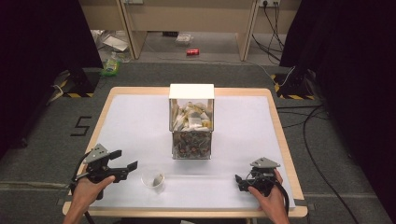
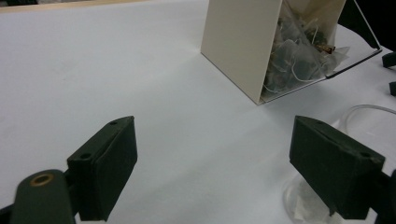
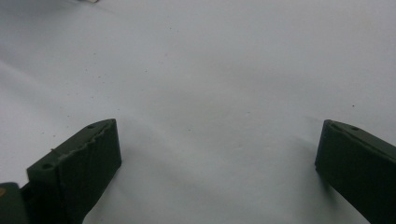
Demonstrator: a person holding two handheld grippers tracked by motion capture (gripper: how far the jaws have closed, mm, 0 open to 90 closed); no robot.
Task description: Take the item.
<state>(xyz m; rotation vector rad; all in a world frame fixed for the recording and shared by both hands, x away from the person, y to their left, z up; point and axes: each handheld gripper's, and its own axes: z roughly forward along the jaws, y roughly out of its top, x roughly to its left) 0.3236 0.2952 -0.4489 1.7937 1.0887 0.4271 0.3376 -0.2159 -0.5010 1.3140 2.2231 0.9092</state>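
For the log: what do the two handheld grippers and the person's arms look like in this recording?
Both are black two-jaw tools. The left gripper and right gripper each carry a grey three-cornered plate on top and trail a black cable. Up close, the left gripper's flat rectangular pads show small screw holes and a brass-coloured ring; the right gripper's pads look ribbed. The forearms are bare, no sleeves visible.

Cup partly hidden behind left fingers

Floor: grey carpet, a red can lying on it.
Furniture: wood-edged table; wooden desk behind.
Sides: black curtains.
Cables: black cables at right.
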